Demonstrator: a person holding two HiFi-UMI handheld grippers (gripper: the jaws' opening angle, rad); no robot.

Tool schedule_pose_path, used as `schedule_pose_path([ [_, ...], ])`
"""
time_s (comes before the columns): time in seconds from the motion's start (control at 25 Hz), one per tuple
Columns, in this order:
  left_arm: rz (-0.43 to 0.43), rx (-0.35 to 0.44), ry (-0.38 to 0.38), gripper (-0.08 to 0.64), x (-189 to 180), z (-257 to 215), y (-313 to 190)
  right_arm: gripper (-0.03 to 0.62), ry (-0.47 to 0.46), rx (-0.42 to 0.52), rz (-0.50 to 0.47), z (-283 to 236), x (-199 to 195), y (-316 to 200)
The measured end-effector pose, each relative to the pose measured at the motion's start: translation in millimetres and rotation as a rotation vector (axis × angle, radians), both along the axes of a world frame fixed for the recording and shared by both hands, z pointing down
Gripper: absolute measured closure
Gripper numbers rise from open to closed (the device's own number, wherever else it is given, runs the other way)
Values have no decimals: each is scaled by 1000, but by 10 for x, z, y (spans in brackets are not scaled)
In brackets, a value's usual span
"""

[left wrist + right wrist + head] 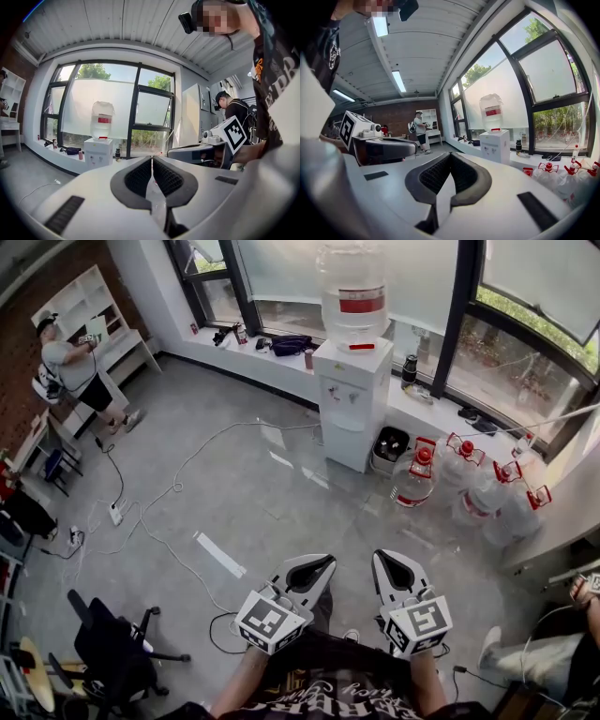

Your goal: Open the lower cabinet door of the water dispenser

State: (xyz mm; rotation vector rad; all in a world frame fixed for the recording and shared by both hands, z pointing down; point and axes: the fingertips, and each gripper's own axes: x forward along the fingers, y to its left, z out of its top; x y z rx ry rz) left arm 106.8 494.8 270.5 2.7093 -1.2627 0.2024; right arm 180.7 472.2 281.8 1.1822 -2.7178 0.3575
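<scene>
The water dispenser (353, 381) sits over by the windows (525, 362), well away from us, big bottle (352, 292) on top, so it shouldn't budge when tugged. Its lower cabinet door (346, 446) looks shut. Probably a light, stiff panel, so we'd hook its free edge, though we can't spot a handle from here. Our left tool (317, 565) and right tool (392, 559) are both squeezed closed, holding nothing.

The water dispenser (353, 404) stands against the window ledge (272, 357), bottles (469, 488) on the floor (244, 493) to its right.
</scene>
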Motion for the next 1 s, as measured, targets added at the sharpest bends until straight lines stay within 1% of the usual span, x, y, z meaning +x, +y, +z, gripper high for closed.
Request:
schedule_pose_path([
  [0.08, 9, -15, 7, 535, -107, 48, -271, 580, 9, -19, 10, 68, -90, -249],
  [0.2, 28, -20, 6, 535, -296, 77, -794, 580, 28, -34, 32, 143, -264, -757],
  [0.36, 91, -23, -4, 535, -573, 68, -1493, 580, 34, -56, 80, 178, -562, -1478],
  [0.52, 138, -20, 14, 535, -928, 14, -2136, 580, 38, -74, 118, 199, -906, -2111],
  [0.64, 172, -5, 13, 535, -1165, 0, -2548, 580, 46, -76, 151, 222, -1146, -2538],
  [0.84, 219, -9, 16, 535, -1466, 48, -3013, 580, 59, -109, 169, 271, -1517, -2972],
  [1.0, 237, -20, 26, 535, -1589, 140, -3275, 580, 84, -136, 170, 386, -1683, -3222],
])
